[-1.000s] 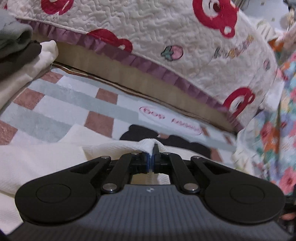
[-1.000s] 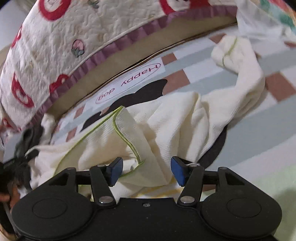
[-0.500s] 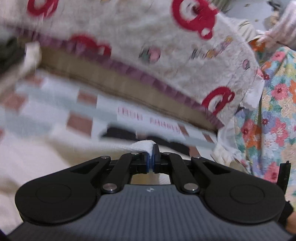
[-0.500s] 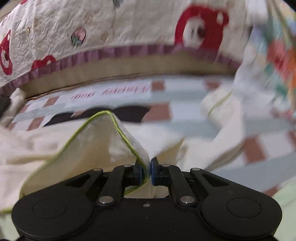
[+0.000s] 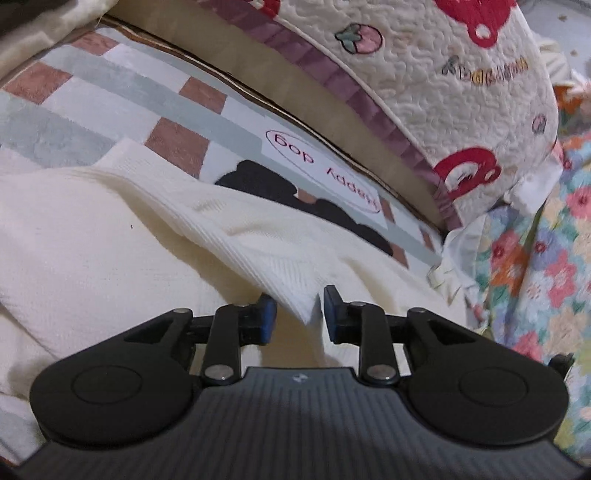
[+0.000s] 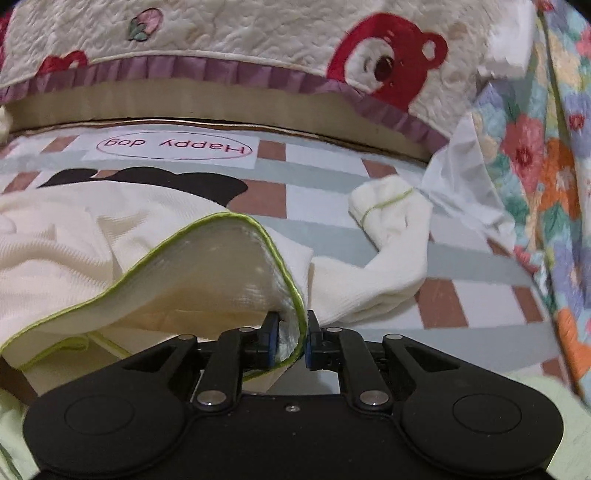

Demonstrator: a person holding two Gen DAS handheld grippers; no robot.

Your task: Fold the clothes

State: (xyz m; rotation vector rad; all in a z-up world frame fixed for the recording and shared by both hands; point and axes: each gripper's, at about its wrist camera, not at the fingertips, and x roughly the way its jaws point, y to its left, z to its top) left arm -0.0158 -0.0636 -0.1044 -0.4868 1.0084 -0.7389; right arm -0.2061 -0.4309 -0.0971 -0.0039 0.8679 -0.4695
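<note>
- Left gripper (image 5: 300, 314): jaws opening, blue pads clear of the cloth; a corner of the cream garment (image 5: 110, 236) hangs between them, gripped by nothing. I judge this is a release, the corner being let down onto the fabric below.
- Right gripper (image 6: 289, 345): jaws narrow and opening too. The green-piped hem (image 6: 207, 236) runs down between the pads, the left one against the cloth and the right one with a sliver of gap, so the pinch looks to be slackening rather than holding firm.
- Garment lies spread on the checked blanket (image 6: 461, 258), near the quilt (image 6: 258, 33) with red bears. The hem arches up from the blanket to the right gripper, which suggests that edge is lifted for folding over.
- One sleeve (image 6: 391, 229) trails off to the right, its cuff bunched near a floral cloth (image 6: 535, 155); it is not yet tucked in.
- Folding seems at an early stage: the body is still rumpled, with no neat crease visible.
- Risk, as I judge it: with both pinches easing together, the raised hem may flop back unfolded.
</note>
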